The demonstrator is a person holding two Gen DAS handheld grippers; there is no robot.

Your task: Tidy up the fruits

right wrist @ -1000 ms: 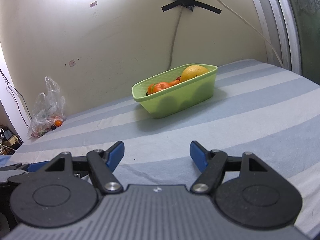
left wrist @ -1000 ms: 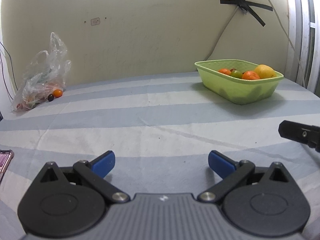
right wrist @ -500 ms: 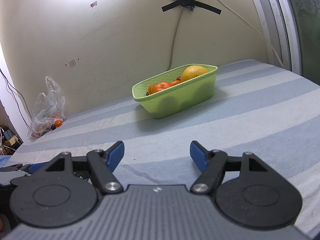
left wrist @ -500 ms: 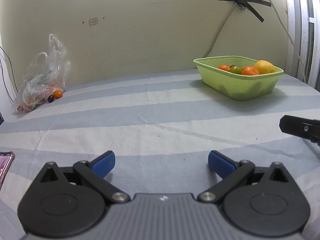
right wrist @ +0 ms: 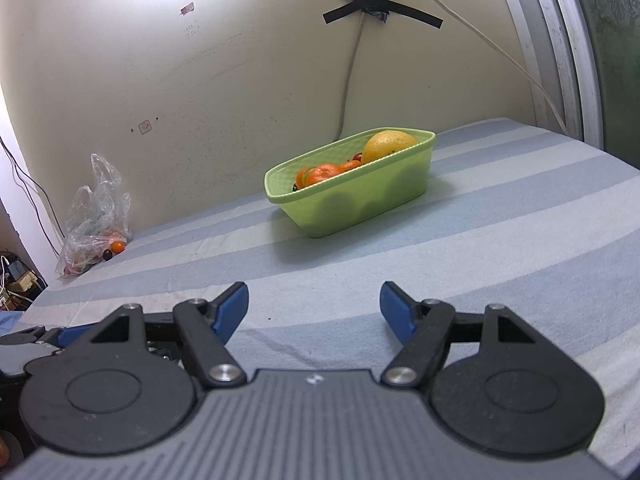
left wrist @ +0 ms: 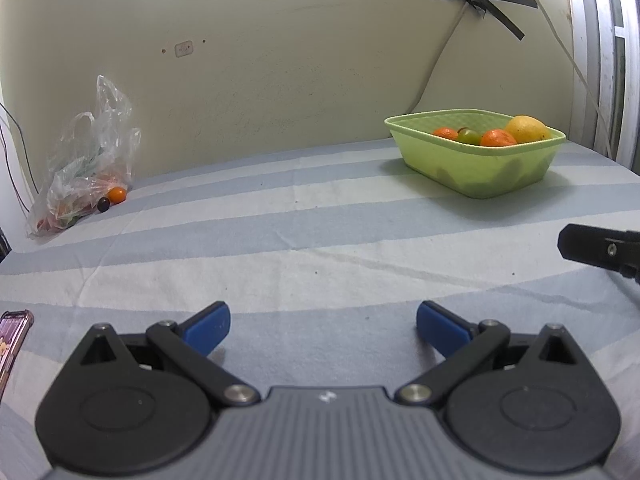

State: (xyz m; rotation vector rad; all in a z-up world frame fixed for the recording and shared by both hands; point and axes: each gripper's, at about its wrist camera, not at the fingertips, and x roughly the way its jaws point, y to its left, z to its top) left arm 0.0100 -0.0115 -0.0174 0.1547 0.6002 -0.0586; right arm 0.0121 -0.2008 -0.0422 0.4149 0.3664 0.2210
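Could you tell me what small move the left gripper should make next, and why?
Probably ease the left gripper forward and leftward toward the small orange fruit beside the plastic bag. It is open and empty, and that fruit lies outside the green basket, which already holds several.

Glossy green plastic basket (left wrist: 476, 172), striped matt cloth (left wrist: 320, 240), crinkled clear plastic bag (left wrist: 88, 160)
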